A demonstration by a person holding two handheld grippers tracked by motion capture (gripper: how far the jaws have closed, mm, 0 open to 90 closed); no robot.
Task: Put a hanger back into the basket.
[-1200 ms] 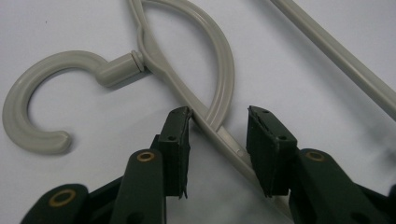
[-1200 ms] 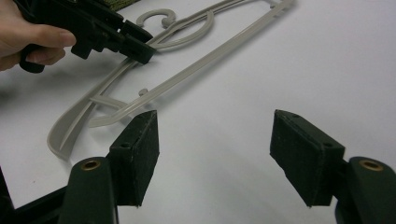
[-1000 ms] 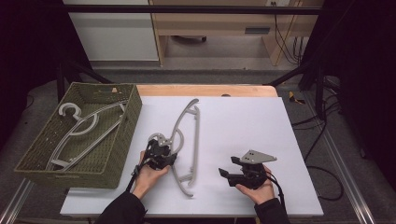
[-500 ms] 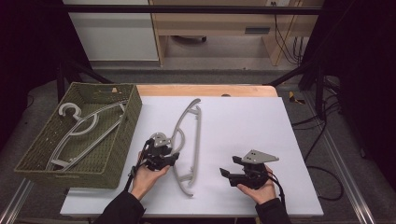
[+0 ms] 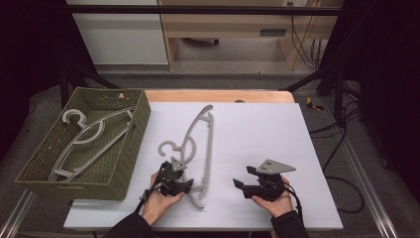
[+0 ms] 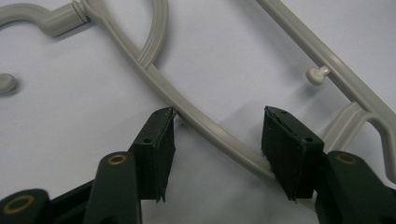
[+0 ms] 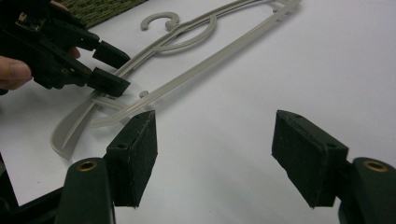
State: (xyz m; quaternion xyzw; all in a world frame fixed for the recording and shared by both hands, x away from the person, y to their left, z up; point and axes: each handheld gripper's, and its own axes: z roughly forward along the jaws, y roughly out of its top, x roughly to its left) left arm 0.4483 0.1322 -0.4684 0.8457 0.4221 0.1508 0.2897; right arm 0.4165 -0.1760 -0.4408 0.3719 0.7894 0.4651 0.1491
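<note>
A pale grey plastic hanger (image 5: pixel 198 134) lies flat on the white table top (image 5: pixel 257 129), hook toward the basket. My left gripper (image 5: pixel 187 186) is open at the hanger's near end. In the left gripper view its two pads (image 6: pixel 159 144) straddle the hanger's curved arm (image 6: pixel 205 126), which passes between the jaws without being clamped. My right gripper (image 5: pixel 242 177) is held open just above the table to the right, apart from the hanger. Its jaws (image 7: pixel 215 154) have only bare table between them, and the right gripper view shows the left gripper (image 7: pixel 100 65) at the hanger (image 7: pixel 196 23).
A green woven basket (image 5: pixel 109 178) stands at the table's left edge and holds other grey hangers (image 5: pixel 84 134). A wooden strip (image 5: pixel 218 95) runs along the table's far edge. Cables (image 5: pixel 341 148) hang off the right side.
My left gripper has slid a little toward the person along the hanger's lower arm. The right gripper has hardly moved, and the hanger lies where it was.
</note>
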